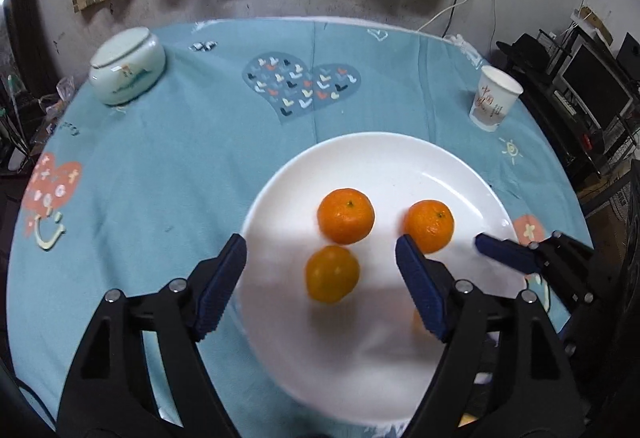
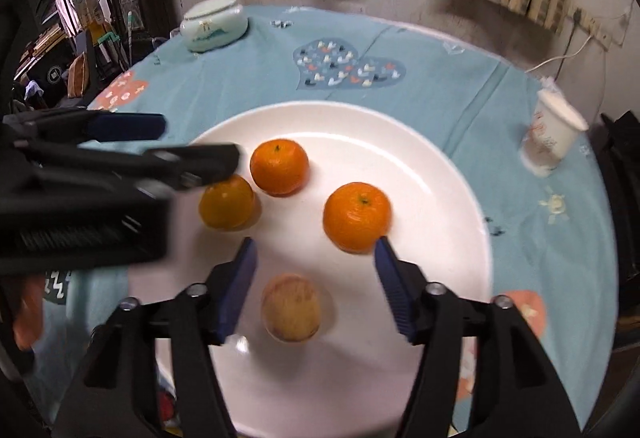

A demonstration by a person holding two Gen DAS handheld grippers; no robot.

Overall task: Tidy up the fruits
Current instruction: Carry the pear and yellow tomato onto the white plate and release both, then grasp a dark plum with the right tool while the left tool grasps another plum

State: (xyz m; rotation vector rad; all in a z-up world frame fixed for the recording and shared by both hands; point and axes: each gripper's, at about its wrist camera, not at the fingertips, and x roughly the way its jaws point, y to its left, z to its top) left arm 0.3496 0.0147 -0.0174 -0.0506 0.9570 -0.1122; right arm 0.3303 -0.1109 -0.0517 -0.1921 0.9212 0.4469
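A white plate lies on the blue tablecloth. Three oranges lie on it: one at the back, one to the right, and a yellower one nearer. A pale blurred fruit lies on the plate between my right gripper's fingers. My left gripper is open above the plate, the yellower orange between its fingers. My right gripper is open above the plate. Each gripper shows in the other's view: the right, the left.
A pale ceramic lidded jar stands at the table's far left. A paper cup stands at the far right. The table edge meets a wall with curtains behind. Shelves and clutter stand beside the table.
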